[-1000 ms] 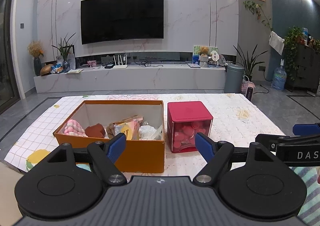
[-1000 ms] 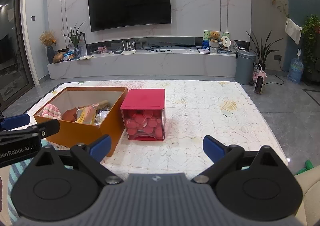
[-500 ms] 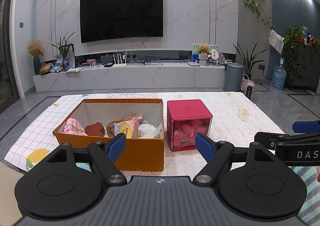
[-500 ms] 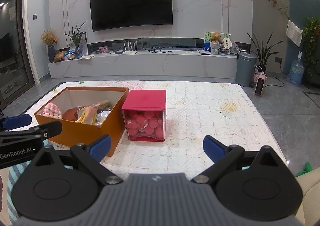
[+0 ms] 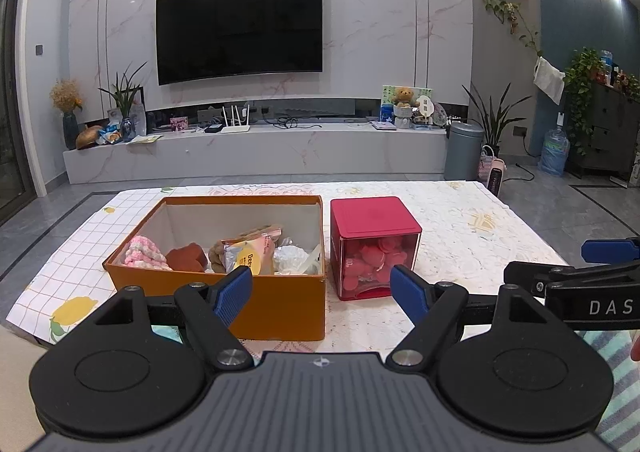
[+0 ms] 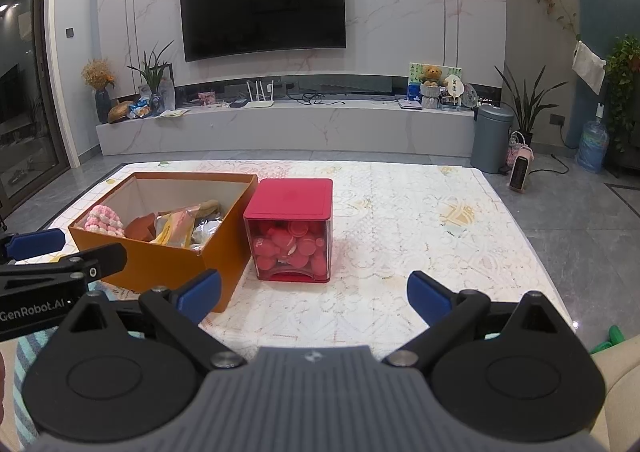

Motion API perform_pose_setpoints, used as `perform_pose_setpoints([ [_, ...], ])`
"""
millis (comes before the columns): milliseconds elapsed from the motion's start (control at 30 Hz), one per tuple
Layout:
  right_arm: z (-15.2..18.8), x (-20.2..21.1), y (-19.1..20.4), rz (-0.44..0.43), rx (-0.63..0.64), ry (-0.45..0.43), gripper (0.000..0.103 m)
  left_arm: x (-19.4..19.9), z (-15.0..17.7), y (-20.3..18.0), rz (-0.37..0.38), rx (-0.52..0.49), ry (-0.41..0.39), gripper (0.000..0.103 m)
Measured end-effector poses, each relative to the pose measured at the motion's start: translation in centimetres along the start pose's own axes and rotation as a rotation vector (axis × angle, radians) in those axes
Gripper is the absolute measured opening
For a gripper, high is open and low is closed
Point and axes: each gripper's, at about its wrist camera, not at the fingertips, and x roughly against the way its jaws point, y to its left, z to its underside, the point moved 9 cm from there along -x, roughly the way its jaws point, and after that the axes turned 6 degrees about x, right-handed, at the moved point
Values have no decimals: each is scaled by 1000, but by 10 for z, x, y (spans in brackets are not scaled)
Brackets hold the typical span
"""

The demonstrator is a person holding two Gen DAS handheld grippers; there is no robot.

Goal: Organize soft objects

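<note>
Low table with pale lace-print cloth carries everything; both tools hang short of its near edge, nothing gripped. Open orange cardboard box sits left-centre, and the red-lidded clear plastic cube bin stands just beside its right wall, narrow gap, not clearly touching. Left gripper has its blue pads spread wide and empty, lined up roughly on the box's front right corner; right gripper is likewise spread and empty, aimed at bare cloth right of the bin. Box holds the soft stuff: pink-and-white crocheted piece at the left end, brown plush lump next to it, yellow-labelled foil snack packet in the middle, crinkled clear plastic bag at the right end, all loosely piled, overlaps unclear. Bin is filled with red round discs, lid on. Risks, my read: box is light, so a pad catching its rim on the way in would probably drag it or shove it into the bin; crinkly bag and packet may slip or come up together since they overlap; crochet could snag on a pad edge; both tools entering the box at once would likely clash.
</note>
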Motion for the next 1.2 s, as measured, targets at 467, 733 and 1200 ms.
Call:
perform_pose_setpoints([
  [467, -2, 1, 1, 1, 8, -1, 98, 0, 0, 0, 0, 1, 3, 92],
  [733, 0, -1, -3, 6, -3, 3, 98, -1, 2, -1, 6, -7, 7, 92],
  [1200, 1, 0, 0, 7, 6, 0, 98, -1, 3, 0, 8, -4, 10, 92],
])
